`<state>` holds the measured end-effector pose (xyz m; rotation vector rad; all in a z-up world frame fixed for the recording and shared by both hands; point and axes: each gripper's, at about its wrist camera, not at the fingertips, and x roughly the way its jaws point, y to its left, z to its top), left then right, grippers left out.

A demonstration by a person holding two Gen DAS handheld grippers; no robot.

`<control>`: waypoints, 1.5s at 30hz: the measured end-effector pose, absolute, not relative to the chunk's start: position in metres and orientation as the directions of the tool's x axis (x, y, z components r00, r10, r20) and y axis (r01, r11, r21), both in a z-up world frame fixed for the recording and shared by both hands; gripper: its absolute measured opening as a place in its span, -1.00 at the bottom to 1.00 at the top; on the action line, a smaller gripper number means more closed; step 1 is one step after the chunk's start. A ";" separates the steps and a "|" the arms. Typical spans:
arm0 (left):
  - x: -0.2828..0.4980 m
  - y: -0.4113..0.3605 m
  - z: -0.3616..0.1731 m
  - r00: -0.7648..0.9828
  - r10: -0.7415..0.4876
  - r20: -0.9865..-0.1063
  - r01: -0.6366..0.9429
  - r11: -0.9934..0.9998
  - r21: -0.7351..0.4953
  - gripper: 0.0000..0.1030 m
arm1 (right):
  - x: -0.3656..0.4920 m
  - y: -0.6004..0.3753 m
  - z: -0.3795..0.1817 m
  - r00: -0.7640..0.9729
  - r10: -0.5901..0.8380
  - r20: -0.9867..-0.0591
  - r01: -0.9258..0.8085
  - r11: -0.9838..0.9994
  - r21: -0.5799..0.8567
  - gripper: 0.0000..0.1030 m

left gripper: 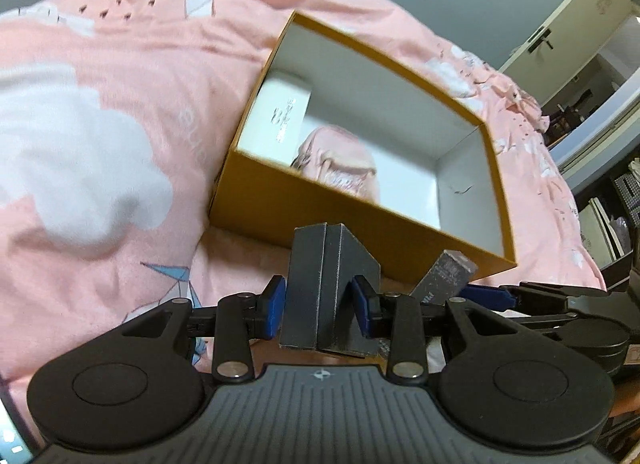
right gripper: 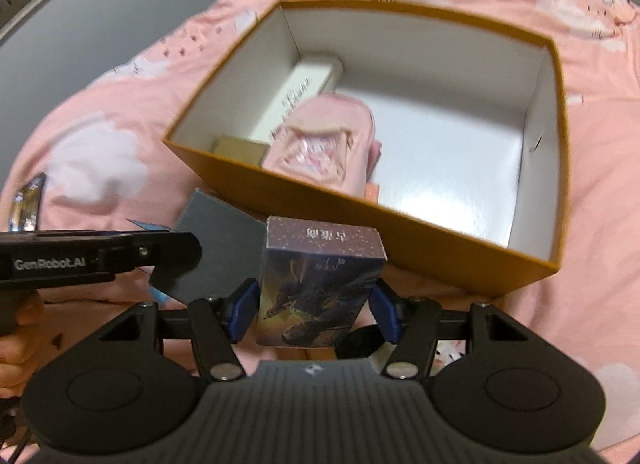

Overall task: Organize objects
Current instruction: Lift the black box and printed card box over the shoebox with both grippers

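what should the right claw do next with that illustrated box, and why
Probably carry it forward over the orange box's near wall and lower it onto the bare white floor on the right side. The right claw already grips the illustrated box just short of that wall; the pink pouch and white carton fill the left side, while the right is free.

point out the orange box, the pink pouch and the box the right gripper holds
orange box (right gripper: 304, 200): right wrist view, near outer wall
pink pouch (right gripper: 320, 140): right wrist view, middle of its top
illustrated box (right gripper: 316, 288): right wrist view, printed front face, between the right gripper's blue pads
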<state>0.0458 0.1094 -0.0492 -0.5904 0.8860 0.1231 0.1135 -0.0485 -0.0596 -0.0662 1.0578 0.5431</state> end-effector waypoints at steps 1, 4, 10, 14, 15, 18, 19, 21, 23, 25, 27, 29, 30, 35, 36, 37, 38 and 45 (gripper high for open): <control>0.045 0.108 -0.046 0.644 -0.138 -0.753 -0.332 0.836 -0.437 -0.21 | 0.110 -0.049 -0.054 0.383 0.401 -0.832 -0.457 0.865 0.207 0.20; 0.043 0.106 -0.036 0.665 -0.145 -0.733 -0.313 0.836 -0.450 -0.21 | 0.105 -0.055 -0.039 0.404 0.427 -0.809 -0.459 0.860 0.224 0.20; 0.044 0.103 -0.018 0.705 -0.166 -0.690 -0.275 0.832 -0.482 -0.21 | 0.110 -0.058 -0.018 0.441 0.469 -0.766 -0.457 0.851 0.258 0.19; 0.047 0.104 -0.005 0.734 -0.171 -0.657 -0.254 0.828 -0.500 -0.21 | 0.110 -0.071 0.004 0.462 0.495 -0.736 -0.451 0.846 0.285 0.19; 0.050 0.104 -0.002 0.742 -0.173 -0.648 -0.247 0.828 -0.503 -0.21 | 0.111 -0.073 0.008 0.471 0.498 -0.728 -0.450 0.846 0.288 0.19; 0.058 0.103 0.005 0.762 -0.164 -0.626 -0.231 0.834 -0.501 -0.21 | 0.118 -0.076 0.020 0.503 0.501 -0.704 -0.450 0.848 0.282 0.19; 0.062 0.102 0.008 0.769 -0.159 -0.620 -0.227 0.837 -0.497 -0.21 | 0.121 -0.076 0.023 0.516 0.498 -0.698 -0.447 0.851 0.276 0.19; 0.071 0.102 0.011 0.780 -0.152 -0.608 -0.221 0.841 -0.494 -0.21 | 0.128 -0.078 0.027 0.539 0.490 -0.685 -0.437 0.858 0.270 0.19; 0.082 0.102 0.013 0.790 -0.142 -0.597 -0.210 0.851 -0.481 -0.21 | 0.138 -0.080 0.028 0.555 0.485 -0.675 -0.420 0.864 0.276 0.19; 0.093 0.101 0.012 0.796 -0.139 -0.589 -0.196 0.862 -0.468 -0.22 | 0.148 -0.082 0.028 0.571 0.477 -0.668 -0.398 0.873 0.283 0.19; 0.104 0.103 0.008 0.798 -0.139 -0.586 -0.199 0.857 -0.475 -0.22 | 0.159 -0.085 0.025 0.583 0.464 -0.667 -0.375 0.882 0.286 0.19; 0.114 0.107 0.003 0.801 -0.137 -0.583 -0.203 0.854 -0.479 -0.22 | 0.169 -0.086 0.020 0.589 0.451 -0.671 -0.355 0.890 0.286 0.19; 0.117 0.108 0.001 0.802 -0.135 -0.582 -0.205 0.853 -0.481 -0.22 | 0.173 -0.087 0.017 0.591 0.442 -0.675 -0.345 0.895 0.284 0.19; 0.135 0.119 -0.010 0.796 -0.163 -0.583 -0.205 0.834 -0.513 -0.22 | 0.192 -0.089 -0.001 0.578 0.420 -0.700 -0.311 0.906 0.287 0.19; 0.138 0.121 -0.011 0.792 -0.167 -0.588 -0.209 0.830 -0.518 -0.22 | 0.196 -0.089 -0.005 0.575 0.415 -0.706 -0.306 0.909 0.285 0.19; 0.142 0.124 -0.013 0.790 -0.166 -0.591 -0.214 0.828 -0.519 -0.22 | 0.200 -0.089 -0.008 0.572 0.408 -0.711 -0.300 0.912 0.281 0.19; 0.145 0.127 -0.014 0.789 -0.166 -0.592 -0.215 0.827 -0.519 -0.22 | 0.203 -0.089 -0.010 0.571 0.404 -0.715 -0.297 0.913 0.279 0.19; 0.180 0.148 -0.021 0.780 -0.215 -0.588 -0.206 0.798 -0.566 -0.22 | 0.227 -0.088 -0.021 0.561 0.393 -0.728 -0.280 0.918 0.280 0.19</control>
